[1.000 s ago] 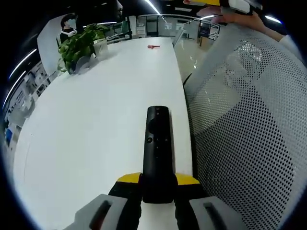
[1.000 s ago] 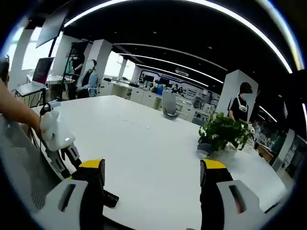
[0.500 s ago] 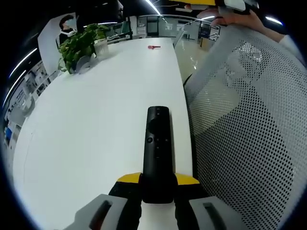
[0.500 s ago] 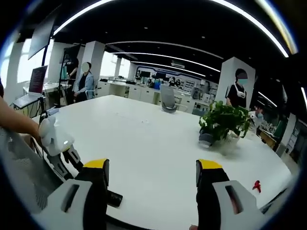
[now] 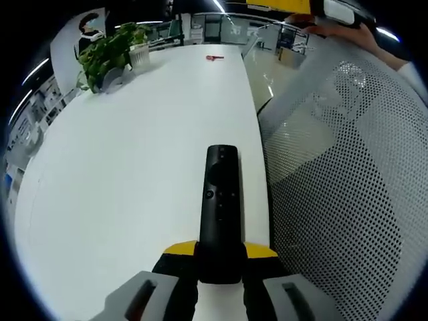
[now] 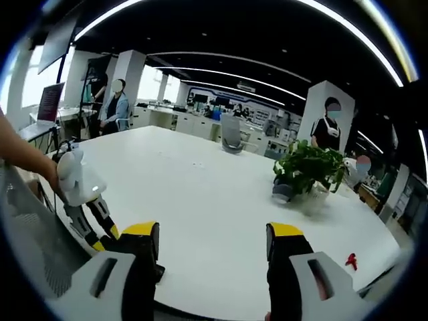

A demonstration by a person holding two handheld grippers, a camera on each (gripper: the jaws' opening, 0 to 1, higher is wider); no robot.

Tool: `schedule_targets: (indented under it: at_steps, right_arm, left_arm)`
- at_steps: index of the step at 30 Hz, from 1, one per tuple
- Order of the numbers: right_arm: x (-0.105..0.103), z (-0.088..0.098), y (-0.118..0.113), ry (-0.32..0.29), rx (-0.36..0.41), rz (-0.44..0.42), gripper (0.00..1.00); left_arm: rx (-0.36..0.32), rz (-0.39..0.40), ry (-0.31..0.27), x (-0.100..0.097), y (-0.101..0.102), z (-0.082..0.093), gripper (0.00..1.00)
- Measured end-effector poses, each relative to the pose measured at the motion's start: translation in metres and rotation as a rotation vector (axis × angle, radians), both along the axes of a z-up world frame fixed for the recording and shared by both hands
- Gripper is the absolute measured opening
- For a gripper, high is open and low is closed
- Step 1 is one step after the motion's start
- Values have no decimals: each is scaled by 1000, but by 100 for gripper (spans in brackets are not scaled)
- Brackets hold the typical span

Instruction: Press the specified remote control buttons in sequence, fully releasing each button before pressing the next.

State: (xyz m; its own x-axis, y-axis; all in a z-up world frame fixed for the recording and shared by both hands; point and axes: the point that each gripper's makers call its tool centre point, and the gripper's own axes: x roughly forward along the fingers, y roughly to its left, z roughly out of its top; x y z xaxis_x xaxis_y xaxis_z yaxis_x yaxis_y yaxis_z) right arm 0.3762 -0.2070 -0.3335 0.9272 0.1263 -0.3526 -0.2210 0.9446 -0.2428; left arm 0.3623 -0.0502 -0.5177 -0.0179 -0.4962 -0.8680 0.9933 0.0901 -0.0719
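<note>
The black remote control (image 5: 219,207) sits at the lower centre of the left gripper view, lying lengthwise up the frame on the white table (image 5: 134,167), close to the table's right edge. Its near end is clamped between the yellow-tipped jaws of the left gripper (image 5: 219,257), which press on both of its sides; the buttons face up. To the right of the table edge, a white mesh chair back (image 5: 348,187) takes up the right half of that view. At the upper left of the frame a potted plant (image 5: 107,53) stands on the far end of the table, and a small red object (image 5: 215,58) lies at the top centre. In the right gripper view, the right gripper (image 6: 210,244) at the bottom of the frame has its jaws spread wide with only bare table between them. The left gripper appears at the left of that frame, and the plant stands at centre right.
</note>
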Motion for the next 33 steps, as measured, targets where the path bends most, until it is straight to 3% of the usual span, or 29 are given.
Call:
schedule_targets:
  at_steps: [7,15,33]
  right_arm:
    - [-1,-2,-1,12,-11,-2,63]
    - [-2,-6,-1,33,-12,-5,60]
    - [-2,-6,-8,39,-11,-40,57]
  left_arm:
    - [68,5,11,13,7,-1,23]
    - [107,-33,-25,28,15,0,23]
    - [141,-39,-114,92,21,15,23]
